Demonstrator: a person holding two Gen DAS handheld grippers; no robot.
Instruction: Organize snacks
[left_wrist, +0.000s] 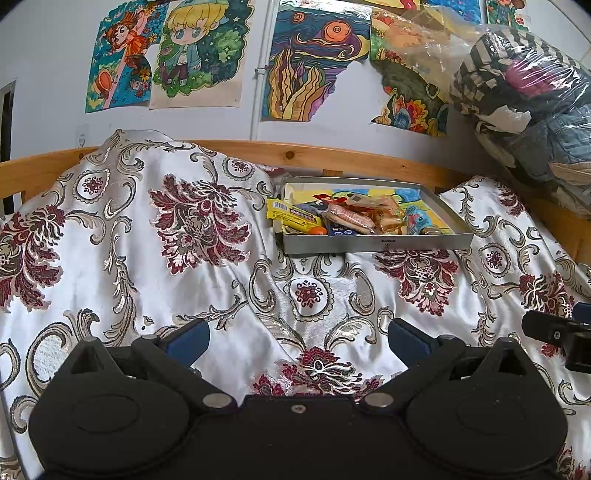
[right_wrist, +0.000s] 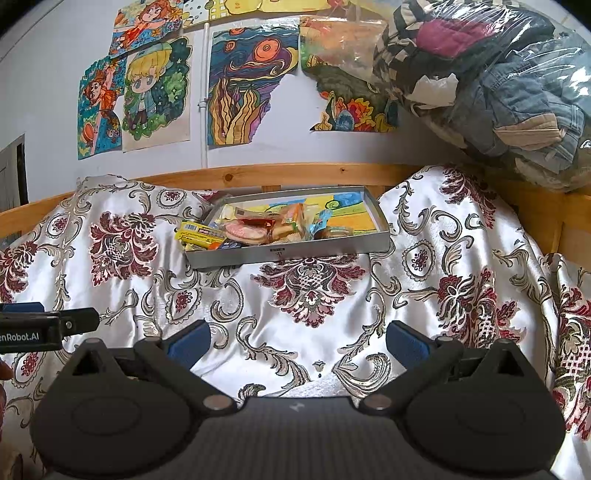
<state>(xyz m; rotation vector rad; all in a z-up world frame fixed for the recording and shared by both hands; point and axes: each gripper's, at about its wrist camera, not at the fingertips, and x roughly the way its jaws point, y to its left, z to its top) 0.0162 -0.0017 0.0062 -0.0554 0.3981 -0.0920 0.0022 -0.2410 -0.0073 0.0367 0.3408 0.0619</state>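
Nearest in each wrist view, both grippers hang above the silvery satin bedspread with dark red floral medallions (left_wrist: 207, 280), and neither touches anything. The left gripper (left_wrist: 298, 338) has its blue-padded fingers spread wide with only cloth between them; the right gripper (right_wrist: 298, 339) is likewise released and empty. They sit side by side near the front edge of the bed, each just catching the other at the border of its view.

Further back, well apart from both grippers, the shallow grey cardboard box lid with a colourful drawing lining its floor (left_wrist: 376, 244) rests on the bedspread close to the pine wooden bed rail (left_wrist: 332, 155). The wrapped snacks (left_wrist: 354, 218) lie heaped in its left half, and a long yellow packet (left_wrist: 291, 218) juts over the left rim.

No piece is in hand, so the work looks either unstarted or between picks. The next move probably calls for reaching forward to the box and closing on one wrapper, perhaps the overhanging yellow one.
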